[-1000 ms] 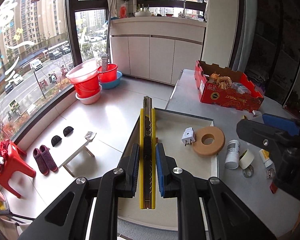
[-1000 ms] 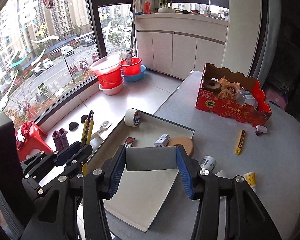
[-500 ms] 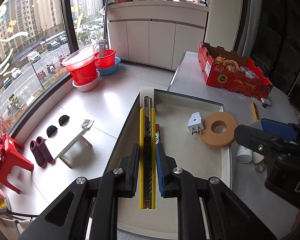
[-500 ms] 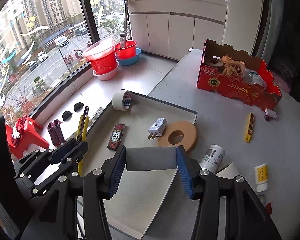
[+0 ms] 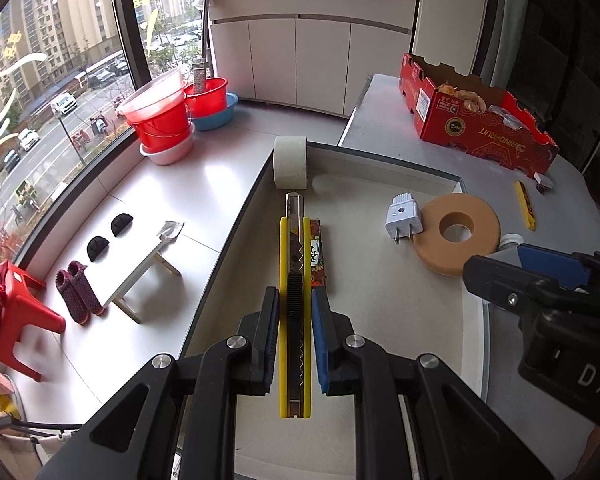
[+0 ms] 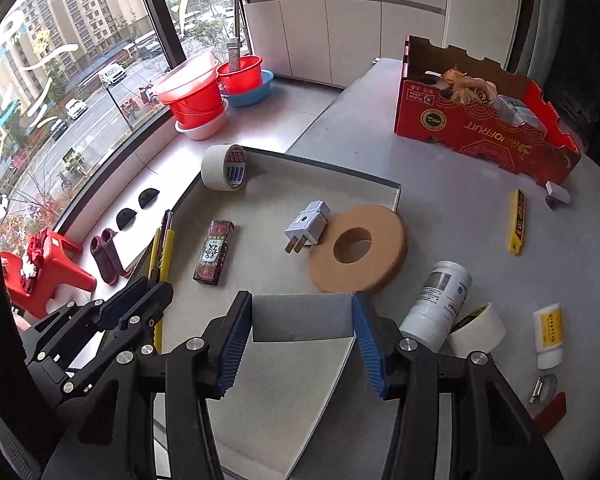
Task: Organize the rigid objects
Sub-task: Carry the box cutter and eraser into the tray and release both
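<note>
Our left tongs (image 5: 295, 316) were clamped on the yellow utility knife (image 5: 295, 304), its blade end pointing away from us. Over the last second we had carried it forward and lower: a second earlier the knife hung near the tray's near left edge, and now it lay well inside the tray (image 5: 440, 178), its tip just short of the white tape roll (image 5: 291, 157) standing at the far left corner. The small red packet (image 5: 319, 254) showed just beside the knife on its right. We could not tell whether the knife already touched the tray floor.

Our right tongs (image 6: 300, 320) held a flat grey block (image 6: 302, 317) between the blue pads, gripped across its width. They too had come down closer over the tray's near right part, so that the tan ring (image 6: 358, 248) and the white plug adapter (image 6: 307, 226) touching its left edge lay just beyond the block.

We judged that both pieces were nearly at their places and only needed setting down and releasing. Left on the worktop (image 6: 440, 184) outside the tray were the white bottle (image 6: 438, 304), a small tape roll (image 6: 478, 328), a yellow blade case (image 6: 516, 222) and a small tube (image 6: 550, 336); the red box (image 6: 484, 132) stood at the far side.
</note>
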Available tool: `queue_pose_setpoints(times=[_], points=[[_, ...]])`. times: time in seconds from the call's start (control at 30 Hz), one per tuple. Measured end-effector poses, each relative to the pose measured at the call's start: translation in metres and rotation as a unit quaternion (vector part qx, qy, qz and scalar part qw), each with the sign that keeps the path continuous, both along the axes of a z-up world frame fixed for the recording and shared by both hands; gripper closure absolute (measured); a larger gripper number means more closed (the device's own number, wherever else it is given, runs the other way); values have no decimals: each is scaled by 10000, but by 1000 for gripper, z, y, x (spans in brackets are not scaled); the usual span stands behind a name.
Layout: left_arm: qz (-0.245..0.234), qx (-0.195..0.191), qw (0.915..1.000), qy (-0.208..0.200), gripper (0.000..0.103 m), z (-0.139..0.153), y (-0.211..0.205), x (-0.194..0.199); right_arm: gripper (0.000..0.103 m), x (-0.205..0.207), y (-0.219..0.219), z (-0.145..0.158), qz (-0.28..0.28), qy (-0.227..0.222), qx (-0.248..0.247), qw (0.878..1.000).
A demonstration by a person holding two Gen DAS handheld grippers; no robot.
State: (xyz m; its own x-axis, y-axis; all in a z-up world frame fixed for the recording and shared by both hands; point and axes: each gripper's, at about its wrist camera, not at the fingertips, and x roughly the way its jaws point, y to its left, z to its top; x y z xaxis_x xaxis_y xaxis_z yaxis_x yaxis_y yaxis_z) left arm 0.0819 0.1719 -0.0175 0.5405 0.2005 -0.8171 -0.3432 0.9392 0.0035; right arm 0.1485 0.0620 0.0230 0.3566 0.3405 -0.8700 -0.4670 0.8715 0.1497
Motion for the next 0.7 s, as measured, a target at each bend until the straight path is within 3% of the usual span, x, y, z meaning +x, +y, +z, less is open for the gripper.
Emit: queue_pose_setpoints(times=[0.7], points=[[-181, -30, 9989, 433, 86, -37, -4, 17, 51, 19, 17, -47, -42, 613, -175, 9980]])
